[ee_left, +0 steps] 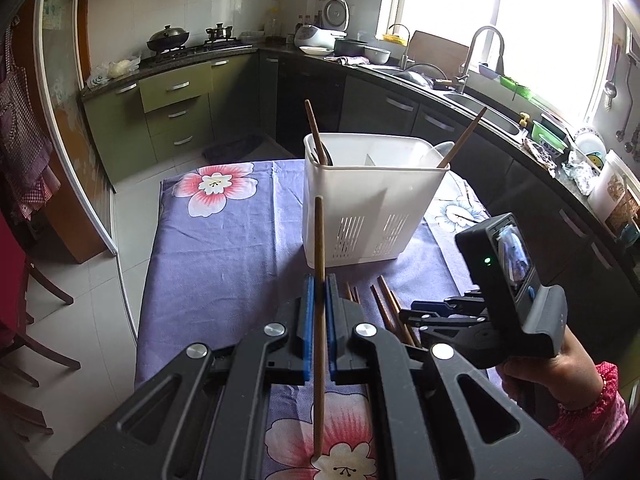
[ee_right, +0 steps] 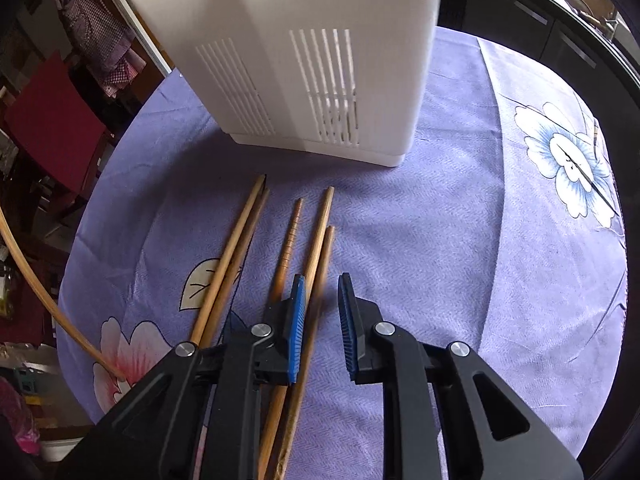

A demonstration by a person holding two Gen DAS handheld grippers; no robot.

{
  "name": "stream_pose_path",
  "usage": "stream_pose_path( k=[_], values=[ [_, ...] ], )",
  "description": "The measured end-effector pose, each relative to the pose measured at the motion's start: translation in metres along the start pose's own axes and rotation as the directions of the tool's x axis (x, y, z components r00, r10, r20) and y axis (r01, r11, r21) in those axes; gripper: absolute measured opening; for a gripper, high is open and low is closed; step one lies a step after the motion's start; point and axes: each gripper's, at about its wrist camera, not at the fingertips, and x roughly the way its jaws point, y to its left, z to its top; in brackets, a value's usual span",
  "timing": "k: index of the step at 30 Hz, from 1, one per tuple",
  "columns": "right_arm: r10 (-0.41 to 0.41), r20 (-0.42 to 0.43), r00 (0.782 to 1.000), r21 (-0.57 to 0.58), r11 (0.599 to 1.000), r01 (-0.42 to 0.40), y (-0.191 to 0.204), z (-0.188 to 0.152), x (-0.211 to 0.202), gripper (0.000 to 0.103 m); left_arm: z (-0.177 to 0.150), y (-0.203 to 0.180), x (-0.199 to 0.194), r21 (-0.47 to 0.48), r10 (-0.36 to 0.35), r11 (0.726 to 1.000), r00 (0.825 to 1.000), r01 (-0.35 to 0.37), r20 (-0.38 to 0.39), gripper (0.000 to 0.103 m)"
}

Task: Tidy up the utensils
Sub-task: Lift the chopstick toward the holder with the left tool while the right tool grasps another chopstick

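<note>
My left gripper [ee_left: 320, 280] is shut on a brown chopstick [ee_left: 319, 240], which stands upright between the blue pads above the purple flowered cloth. Beyond it is the white slotted utensil holder [ee_left: 372, 216] with two chopsticks [ee_left: 314, 132] and a white spoon [ee_left: 436, 152] inside. My right gripper [ee_right: 321, 279] points down at several loose chopsticks [ee_right: 288, 236] lying in front of the holder [ee_right: 300, 60]. One chopstick [ee_right: 320, 264] lies between its blue pads, close to the left pad, with a gap to the right pad. In the left wrist view, the right gripper [ee_left: 412, 314] sits low over those chopsticks [ee_left: 384, 304].
The table's cloth [ee_right: 480, 240] spreads right of the chopsticks. Kitchen counters with a sink [ee_left: 480, 108], a stove [ee_left: 192, 48] and cabinets curve around the far side. A dark wooden chair [ee_left: 24, 320] stands left of the table. A hand in a pink sleeve [ee_left: 560, 380] holds the right gripper.
</note>
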Motion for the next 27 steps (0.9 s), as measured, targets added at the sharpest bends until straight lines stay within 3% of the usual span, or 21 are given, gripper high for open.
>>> stream_pose_path(
  k=[11,15,22,27],
  values=[
    [-0.032,-0.03,0.999,-0.045,0.999,0.031,0.018,0.001,0.014,0.015,0.0,0.002,0.002,0.001,-0.001,1.0,1.0,0.001,-0.001,0.005],
    [-0.047,-0.033,0.998,-0.036,0.998,0.046,0.014,0.002,0.015,0.008,0.001,0.002,0.001,0.002,-0.001,1.0,1.0,0.001,-0.001,0.005],
    [-0.095,-0.029,0.995,-0.085,0.992,0.092,0.032,0.009,0.021,0.009,0.002,0.0,0.005,0.008,-0.003,1.0,1.0,0.003,-0.003,0.005],
    [-0.052,0.021,0.998,-0.046,0.998,0.053,0.022,0.007,0.004,0.006,0.001,-0.001,0.007,0.022,-0.003,1.0,1.0,0.003,-0.001,0.005]
  ],
)
